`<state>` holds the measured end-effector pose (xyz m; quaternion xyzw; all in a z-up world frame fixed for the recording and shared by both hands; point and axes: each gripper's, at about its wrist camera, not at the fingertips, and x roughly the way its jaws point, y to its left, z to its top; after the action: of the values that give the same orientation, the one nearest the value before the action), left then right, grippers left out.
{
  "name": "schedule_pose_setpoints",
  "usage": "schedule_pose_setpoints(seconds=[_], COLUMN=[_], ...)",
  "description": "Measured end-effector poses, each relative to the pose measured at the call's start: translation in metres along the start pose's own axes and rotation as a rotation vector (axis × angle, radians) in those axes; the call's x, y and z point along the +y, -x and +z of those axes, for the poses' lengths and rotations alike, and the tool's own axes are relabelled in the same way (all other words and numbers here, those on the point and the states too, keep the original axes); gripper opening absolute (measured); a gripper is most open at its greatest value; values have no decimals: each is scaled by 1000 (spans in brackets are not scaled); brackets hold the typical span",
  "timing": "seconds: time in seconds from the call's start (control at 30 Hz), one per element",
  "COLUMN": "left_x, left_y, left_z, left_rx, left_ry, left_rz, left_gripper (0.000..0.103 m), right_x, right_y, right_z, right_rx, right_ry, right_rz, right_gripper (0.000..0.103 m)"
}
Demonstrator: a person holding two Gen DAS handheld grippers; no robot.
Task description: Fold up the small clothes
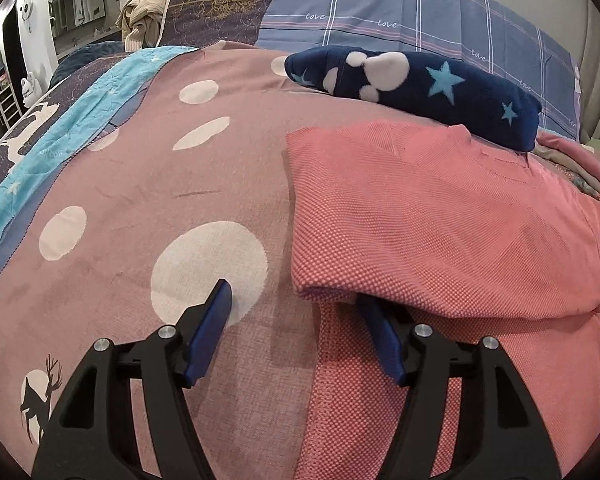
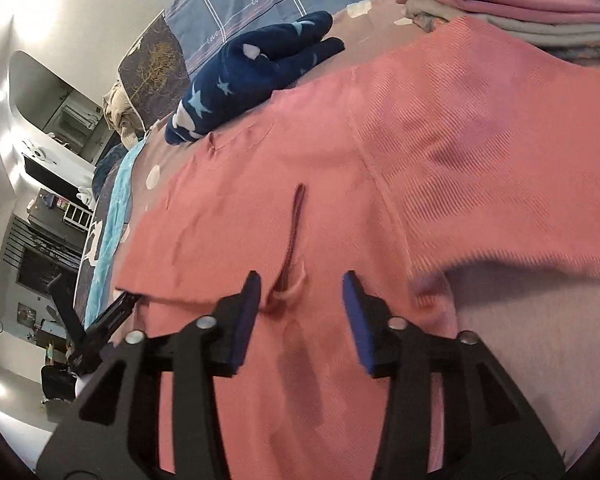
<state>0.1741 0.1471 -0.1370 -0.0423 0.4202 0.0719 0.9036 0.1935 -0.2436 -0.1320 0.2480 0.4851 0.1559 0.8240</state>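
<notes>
A bed covered with a dusty-pink bedspread (image 1: 132, 208) printed with white circles and deer carries the work; plaid blue pillows lie at its head and a dim room shows beyond its edge. On the bedspread lies a coral-pink knitted garment (image 1: 440, 216), partly folded, one layer doubled over another so that a folded edge runs across it. A rolled navy fleece piece with pale blue stars (image 1: 412, 84) rests just beyond its far edge, and a stack of folded pink and grey clothes (image 2: 520, 4) sits past its far corner in the right wrist view.

The left gripper (image 1: 296, 312) has its jaws spread. One finger lies on bare bedspread over a white circle, the other is tucked under the near corner of the folded layer, so that corner sits over one finger, not pinched. The right gripper (image 2: 302, 292) also has its jaws spread, hovering astride a raised dark crease in the middle of the garment, nothing clamped.

The step in hand looks like taking hold of the near edge to make the next fold. To do it well, both jaws should catch all layers at matching points along the edge, and the crease wants smoothing first, lest it be folded in.
</notes>
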Motion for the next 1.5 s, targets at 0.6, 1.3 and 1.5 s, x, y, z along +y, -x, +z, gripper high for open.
schedule_pose_setpoints(seconds=[0.6,1.3,1.5], left_x=[3,19,30], left_y=[-8,10,37], left_z=[12,0,-1], left_rx=[-5,-18,-63], left_ry=[38,95,97], left_rz=[7,-86,-74], left_gripper=[67,39,38], right_x=[70,15,12], right_y=[35,-17,17], right_z=[43,3,10], right_rx=[-299,-75,-137], right_ry=[221,239,198], right_rz=[-160,-290,-201], right_gripper=[3,17,27])
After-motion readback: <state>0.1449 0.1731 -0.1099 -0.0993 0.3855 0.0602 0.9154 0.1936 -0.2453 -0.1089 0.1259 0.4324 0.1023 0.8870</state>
